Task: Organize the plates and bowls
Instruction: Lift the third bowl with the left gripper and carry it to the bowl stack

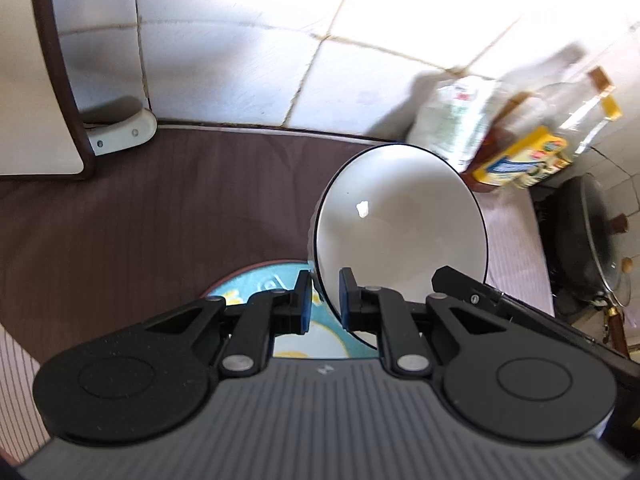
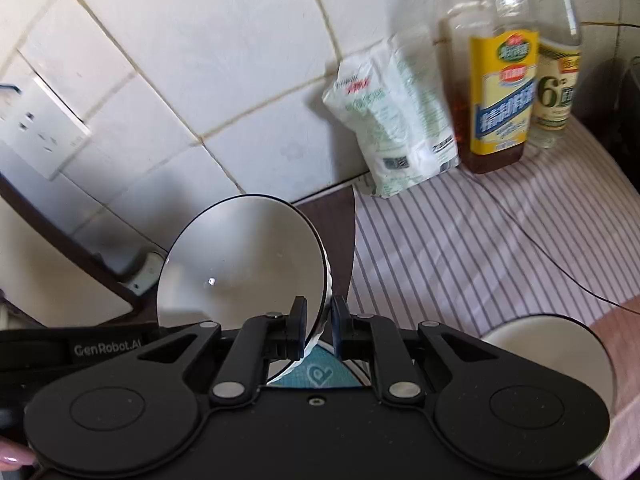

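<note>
A white bowl with a thin black rim (image 1: 400, 220) is held tilted above the counter by both grippers. My left gripper (image 1: 325, 300) is shut on its near rim, the rim between the blue pads. My right gripper (image 2: 320, 326) is shut on the opposite rim of the same bowl (image 2: 244, 256). Under it lies a teal patterned plate (image 1: 296, 332), partly hidden by the grippers; it also shows in the right wrist view (image 2: 316, 374). A second white bowl (image 2: 560, 356) stands at the lower right on the striped cloth.
A brown mat (image 1: 160, 220) and a striped cloth (image 2: 460, 240) cover the counter. A white bag (image 2: 396, 120), two bottles (image 2: 500, 92) and a black pan (image 1: 592, 240) stand at the right by the tiled wall. A wall socket (image 2: 36, 128) is at the left.
</note>
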Action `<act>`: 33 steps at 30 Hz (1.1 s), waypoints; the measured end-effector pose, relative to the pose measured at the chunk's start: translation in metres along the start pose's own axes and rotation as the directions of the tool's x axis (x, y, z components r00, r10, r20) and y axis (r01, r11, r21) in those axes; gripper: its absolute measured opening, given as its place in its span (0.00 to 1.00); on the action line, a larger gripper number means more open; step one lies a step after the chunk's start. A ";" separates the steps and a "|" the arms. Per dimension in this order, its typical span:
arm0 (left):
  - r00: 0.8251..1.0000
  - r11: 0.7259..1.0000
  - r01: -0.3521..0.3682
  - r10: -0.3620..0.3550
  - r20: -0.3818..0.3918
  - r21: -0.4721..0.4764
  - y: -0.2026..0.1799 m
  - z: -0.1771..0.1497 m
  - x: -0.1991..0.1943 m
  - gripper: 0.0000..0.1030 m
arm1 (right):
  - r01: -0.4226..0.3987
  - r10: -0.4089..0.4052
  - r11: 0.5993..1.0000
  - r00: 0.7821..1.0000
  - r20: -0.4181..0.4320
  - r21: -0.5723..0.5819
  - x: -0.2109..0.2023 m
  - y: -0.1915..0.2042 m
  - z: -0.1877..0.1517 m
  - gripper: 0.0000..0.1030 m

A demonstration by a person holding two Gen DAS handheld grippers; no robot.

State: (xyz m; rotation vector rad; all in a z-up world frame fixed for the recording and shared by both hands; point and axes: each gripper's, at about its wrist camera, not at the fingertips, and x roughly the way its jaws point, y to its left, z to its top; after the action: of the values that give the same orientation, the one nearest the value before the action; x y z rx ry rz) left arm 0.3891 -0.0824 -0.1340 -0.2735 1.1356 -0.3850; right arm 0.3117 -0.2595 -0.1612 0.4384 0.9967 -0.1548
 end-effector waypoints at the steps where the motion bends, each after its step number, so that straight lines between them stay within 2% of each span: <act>1: 1.000 1.000 0.004 -0.004 0.006 0.007 -0.002 -0.003 -0.008 0.12 | -0.002 0.002 1.000 1.000 0.007 -0.002 -0.006 0.000 -0.001 0.16; 8: 1.000 0.998 0.023 -0.023 -0.012 0.065 -0.031 -0.020 -0.038 0.12 | 0.031 -0.026 0.997 0.997 0.077 -0.067 -0.060 0.001 -0.013 0.16; 12: 0.999 0.994 0.039 -0.040 0.006 0.099 -0.048 -0.033 -0.055 0.12 | 0.062 -0.048 0.991 0.992 0.120 -0.115 -0.087 -0.001 -0.019 0.16; 19: 0.998 0.989 0.069 -0.070 0.002 0.133 -0.078 -0.051 -0.070 0.12 | 0.094 -0.077 0.989 0.986 0.145 -0.115 -0.121 -0.020 -0.031 0.16; 28: 0.996 0.986 0.085 -0.080 -0.041 0.141 -0.111 -0.068 -0.049 0.12 | 0.107 -0.093 0.990 0.985 0.147 -0.091 -0.136 -0.059 -0.042 0.16; 33: 0.997 0.986 0.059 -0.050 -0.059 0.158 -0.127 -0.076 -0.027 0.12 | 0.102 -0.089 0.991 0.986 0.143 -0.088 -0.127 -0.085 -0.048 0.16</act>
State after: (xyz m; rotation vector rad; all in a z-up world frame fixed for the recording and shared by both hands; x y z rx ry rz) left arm 0.2892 -0.1864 -0.0915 -0.1538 1.1456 -0.5318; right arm 0.1781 -0.3243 -0.1013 0.2888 0.8847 -0.2202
